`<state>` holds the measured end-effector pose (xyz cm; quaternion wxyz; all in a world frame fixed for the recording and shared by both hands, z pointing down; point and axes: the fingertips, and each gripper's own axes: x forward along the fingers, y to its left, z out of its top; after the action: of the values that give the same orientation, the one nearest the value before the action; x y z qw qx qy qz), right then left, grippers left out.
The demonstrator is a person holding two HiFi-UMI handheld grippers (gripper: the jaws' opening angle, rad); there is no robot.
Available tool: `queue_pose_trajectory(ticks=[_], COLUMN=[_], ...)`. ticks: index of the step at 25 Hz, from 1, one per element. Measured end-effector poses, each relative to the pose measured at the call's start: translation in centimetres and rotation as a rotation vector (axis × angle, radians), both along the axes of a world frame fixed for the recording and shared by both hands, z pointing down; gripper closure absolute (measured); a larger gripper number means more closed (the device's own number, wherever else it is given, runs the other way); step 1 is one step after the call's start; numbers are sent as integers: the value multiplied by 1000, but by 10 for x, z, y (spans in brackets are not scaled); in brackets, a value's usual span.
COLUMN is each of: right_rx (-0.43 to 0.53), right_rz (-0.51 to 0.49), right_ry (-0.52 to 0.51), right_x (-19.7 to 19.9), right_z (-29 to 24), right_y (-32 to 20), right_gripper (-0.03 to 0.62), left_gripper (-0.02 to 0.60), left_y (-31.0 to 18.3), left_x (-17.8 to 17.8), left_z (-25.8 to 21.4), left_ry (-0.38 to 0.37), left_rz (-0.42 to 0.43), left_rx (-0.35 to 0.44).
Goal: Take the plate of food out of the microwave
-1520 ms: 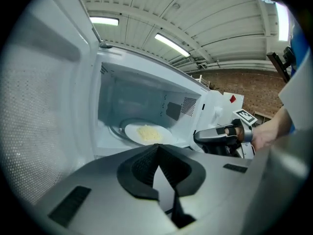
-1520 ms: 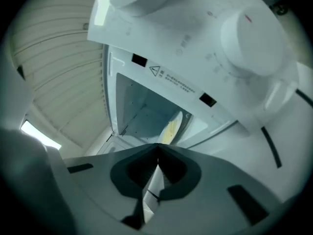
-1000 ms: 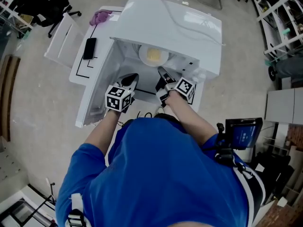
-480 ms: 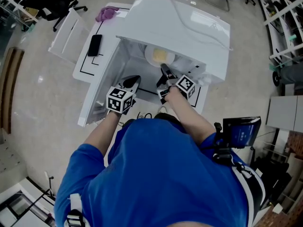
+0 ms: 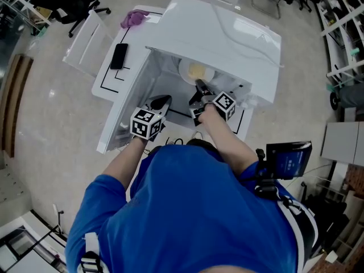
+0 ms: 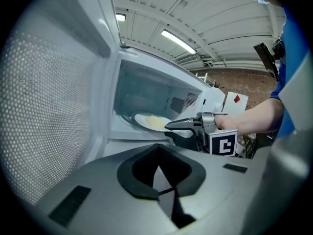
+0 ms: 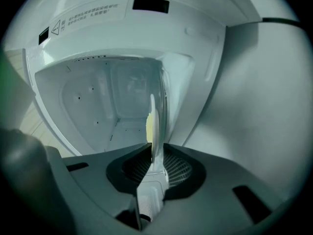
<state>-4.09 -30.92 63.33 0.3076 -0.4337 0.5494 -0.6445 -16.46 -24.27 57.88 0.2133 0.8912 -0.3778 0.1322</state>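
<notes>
Right gripper [image 5: 200,86] is at the mouth of the microwave [image 5: 227,33]. Its jaws have just been closing and they're pinching the near rim of the plate [image 6: 142,119], one above, one below. The plate runs straight ahead from the tips, inside the cavity, with yellow food [image 6: 154,123] just beyond the pads. My left gripper [image 6: 158,148] is clenched on nothing, outside the cavity, with the open door [image 6: 44,106] on its left.
</notes>
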Motion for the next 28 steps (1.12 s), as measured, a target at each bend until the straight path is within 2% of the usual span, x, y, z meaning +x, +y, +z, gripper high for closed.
queue_pose_trajectory(ticks=[5,28], right_rx=[0,44], right_rz=[-3,-63], right_ry=[8,-1], right_x=[-1,1], right_z=[-5,-9], right_y=[-2,43], right_gripper=[560,573], left_gripper=[572,572], left_y=[-1,10], left_x=[-3,-1], left_z=[-1,-6], left_ry=[3,34], left_rz=[-6,10], left_rx=[3,13])
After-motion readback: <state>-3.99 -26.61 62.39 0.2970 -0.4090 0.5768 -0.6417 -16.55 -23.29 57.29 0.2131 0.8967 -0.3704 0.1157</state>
